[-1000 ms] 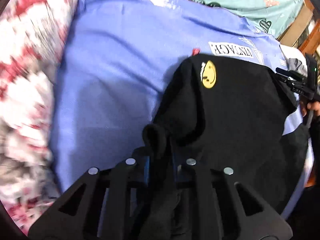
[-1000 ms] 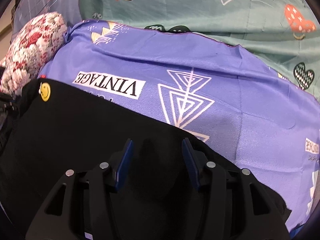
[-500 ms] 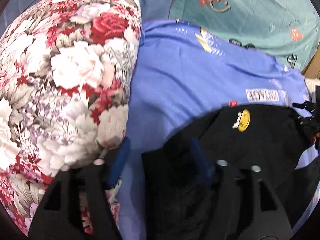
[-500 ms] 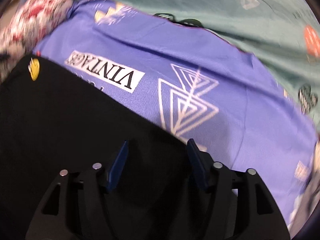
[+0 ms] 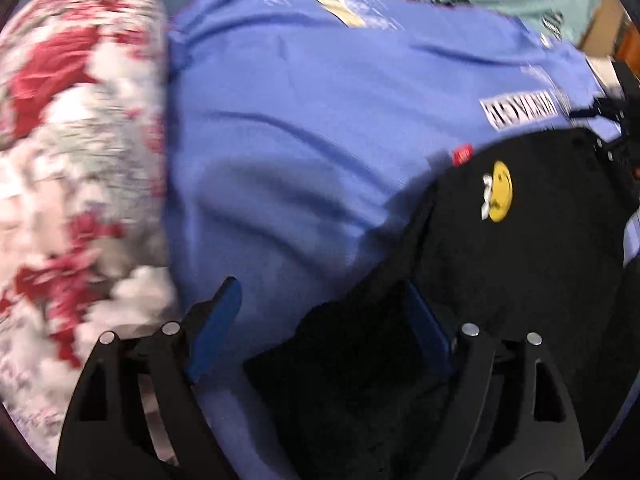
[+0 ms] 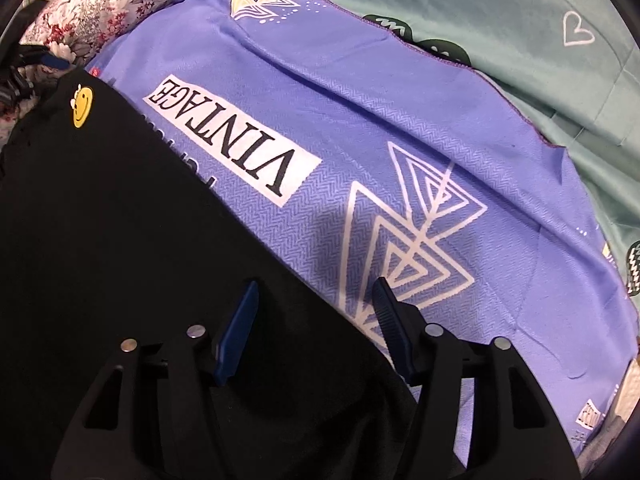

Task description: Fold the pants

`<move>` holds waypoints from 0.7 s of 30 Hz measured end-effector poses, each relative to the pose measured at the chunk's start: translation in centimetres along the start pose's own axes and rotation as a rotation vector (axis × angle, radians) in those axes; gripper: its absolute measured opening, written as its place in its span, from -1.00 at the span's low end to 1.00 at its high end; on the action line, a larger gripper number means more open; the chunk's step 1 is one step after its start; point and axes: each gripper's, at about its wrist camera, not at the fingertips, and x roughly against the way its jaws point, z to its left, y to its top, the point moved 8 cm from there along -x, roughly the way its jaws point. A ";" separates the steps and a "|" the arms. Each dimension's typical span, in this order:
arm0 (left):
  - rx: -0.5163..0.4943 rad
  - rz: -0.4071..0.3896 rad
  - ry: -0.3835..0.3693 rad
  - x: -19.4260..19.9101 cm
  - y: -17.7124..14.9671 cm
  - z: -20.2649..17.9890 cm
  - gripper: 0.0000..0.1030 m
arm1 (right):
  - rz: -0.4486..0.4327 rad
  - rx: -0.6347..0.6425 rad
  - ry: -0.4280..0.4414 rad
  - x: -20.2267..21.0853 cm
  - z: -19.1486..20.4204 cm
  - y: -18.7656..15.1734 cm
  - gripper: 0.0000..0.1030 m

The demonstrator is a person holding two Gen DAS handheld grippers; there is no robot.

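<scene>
The black pants [image 5: 520, 280] with a yellow smiley patch [image 5: 500, 192] lie folded flat on a blue-violet cloth [image 5: 300, 140]. My left gripper [image 5: 320, 292] hangs over their left end. Its jaws are opening wide; the pants' edge lies loose below, by the right finger, and nothing is pinched. In the right wrist view the pants [image 6: 120, 240] fill the lower left, the patch [image 6: 82, 106] at their far corner. My right gripper [image 6: 316, 290] points down at their long edge. Its jaws are closing, with the edge under the gap and the pads clear of the cloth.
A floral pillow [image 5: 72, 160] presses against the cloth's left side, close to my left finger. The cloth [image 6: 380, 120] bears a VINTAGE print [image 6: 232, 140] and white triangles. A teal sheet with hearts [image 6: 500, 20] lies beyond it.
My left gripper has let go of the bunched black fabric and opened wide, swinging toward the pillow and partly back. My right gripper has rolled and shifted along the pants' edge.
</scene>
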 end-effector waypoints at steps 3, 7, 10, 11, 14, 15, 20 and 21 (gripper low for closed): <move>-0.031 0.040 -0.053 -1.1 -0.5 -1.6 -0.21 | -0.004 0.013 0.025 0.3 1.2 0.1 -0.46; -0.091 -0.002 -0.001 0.0 -0.4 -2.5 -0.85 | 0.002 0.025 0.013 0.6 2.5 0.4 -0.94; -0.067 -0.055 0.013 2.5 -0.2 -2.4 -0.89 | -0.048 -0.022 0.008 2.7 2.2 0.7 -0.95; -0.060 -0.077 0.015 3.6 -0.1 -2.4 -0.89 | -0.066 -0.040 0.019 3.6 2.2 0.8 -0.96; -0.050 -0.151 0.004 8.1 -0.2 -2.8 -0.90 | -0.141 -0.075 0.049 8.0 2.3 0.5 -0.95; -0.051 -0.173 0.001 9.7 -0.4 -3.1 -0.90 | -0.163 -0.078 0.058 9.7 2.6 0.1 -0.95; -0.073 -0.267 -0.025 16.2 -4.1 -5.5 -0.91 | -0.266 -0.073 0.123 17.7 5.2 -3.6 -0.95; -0.077 -0.269 -0.024 17.2 -5.5 -6.1 -0.91 | -0.272 -0.068 0.140 18.8 6.1 -4.7 -0.95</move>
